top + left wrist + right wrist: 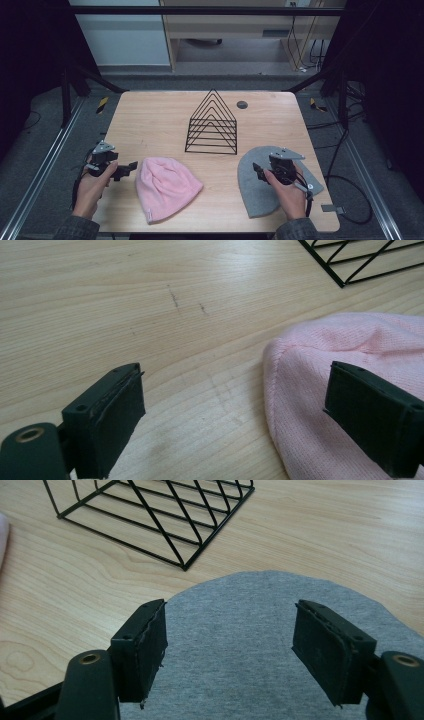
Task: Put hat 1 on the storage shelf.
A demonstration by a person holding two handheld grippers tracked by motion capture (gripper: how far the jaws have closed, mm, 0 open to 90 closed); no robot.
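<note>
A pink knit beanie [165, 187] lies flat on the wooden table [160, 115], front and left of centre. My left gripper [131, 167] hovers just left of it, open, jaws pointing at its edge; in the left gripper view [235, 410] the pink beanie [350, 350] sits under the right jaw with nothing gripped. A grey beanie [255, 190] lies at the front right. My right gripper [258, 170] is above it, open, and the right gripper view [230, 650] shows the grey beanie [235, 630] spread below the jaws, untouched.
A black wire rack [212, 122] of nested triangles stands mid-table behind both hats, also seen as a rack corner [360, 260] and rack base [165, 515]. A small dark round disc [242, 104] is set in the tabletop behind it. Cables lie on the floor at right.
</note>
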